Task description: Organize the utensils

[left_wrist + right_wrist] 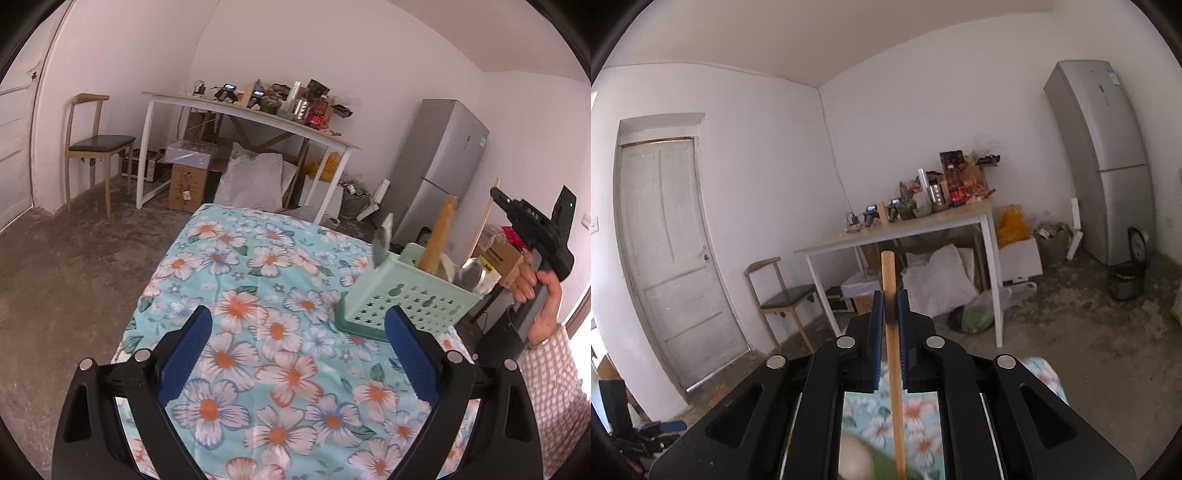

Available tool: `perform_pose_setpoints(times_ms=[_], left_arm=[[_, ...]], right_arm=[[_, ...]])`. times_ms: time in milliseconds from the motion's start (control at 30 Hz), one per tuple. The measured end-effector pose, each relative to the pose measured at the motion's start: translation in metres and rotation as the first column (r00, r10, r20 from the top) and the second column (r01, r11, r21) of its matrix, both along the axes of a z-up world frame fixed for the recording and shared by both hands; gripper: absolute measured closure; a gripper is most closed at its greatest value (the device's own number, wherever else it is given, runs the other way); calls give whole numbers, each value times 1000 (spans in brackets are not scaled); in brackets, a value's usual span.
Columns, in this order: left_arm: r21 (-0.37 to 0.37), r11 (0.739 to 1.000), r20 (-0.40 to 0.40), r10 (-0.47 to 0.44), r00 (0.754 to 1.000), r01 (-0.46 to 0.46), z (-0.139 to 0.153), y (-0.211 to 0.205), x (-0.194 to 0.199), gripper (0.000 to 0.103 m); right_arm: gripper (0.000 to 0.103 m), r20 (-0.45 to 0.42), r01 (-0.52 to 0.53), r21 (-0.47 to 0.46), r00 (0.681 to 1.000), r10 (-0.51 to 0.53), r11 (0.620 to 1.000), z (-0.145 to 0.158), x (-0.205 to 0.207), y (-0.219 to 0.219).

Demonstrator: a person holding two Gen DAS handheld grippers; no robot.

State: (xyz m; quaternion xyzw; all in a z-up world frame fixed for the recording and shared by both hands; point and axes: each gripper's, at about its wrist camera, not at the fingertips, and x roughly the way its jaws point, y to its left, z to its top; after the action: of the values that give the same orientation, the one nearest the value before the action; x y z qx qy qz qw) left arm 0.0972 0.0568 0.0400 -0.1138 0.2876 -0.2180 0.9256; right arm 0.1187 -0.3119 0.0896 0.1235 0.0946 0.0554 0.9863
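The left gripper [295,350] hovers wide open and empty over the floral tablecloth [258,295], while to its right the green utensil holder [406,299] already stands several utensils, and the right gripper [890,325], jaws slightly parted, loosely brackets a wooden stick [892,332] apparently being released there.

Left wrist view above floral table [258,295], right wrist level, both facing desk [923,225]

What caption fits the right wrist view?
Blue jaws flank a thin wooden stick standing upright above the flowered tablecloth.
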Motion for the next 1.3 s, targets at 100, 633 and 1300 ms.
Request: perform_pose_setpoints(times_ms=[100, 633, 1300], left_arm=[[-5, 1000, 14, -21, 1000, 21, 6, -5, -8, 11], [120, 992, 45, 45, 998, -50, 39, -29, -38, 6], [436, 860, 70, 260, 963, -264, 33, -55, -54, 6]], right_arm=[[74, -12, 15, 2, 1000, -15, 1000, 4, -26, 1], [21, -324, 66, -150, 939, -112, 986, -42, -108, 94], [8, -412, 223, -356, 834, -367, 907, -82, -135, 142]])
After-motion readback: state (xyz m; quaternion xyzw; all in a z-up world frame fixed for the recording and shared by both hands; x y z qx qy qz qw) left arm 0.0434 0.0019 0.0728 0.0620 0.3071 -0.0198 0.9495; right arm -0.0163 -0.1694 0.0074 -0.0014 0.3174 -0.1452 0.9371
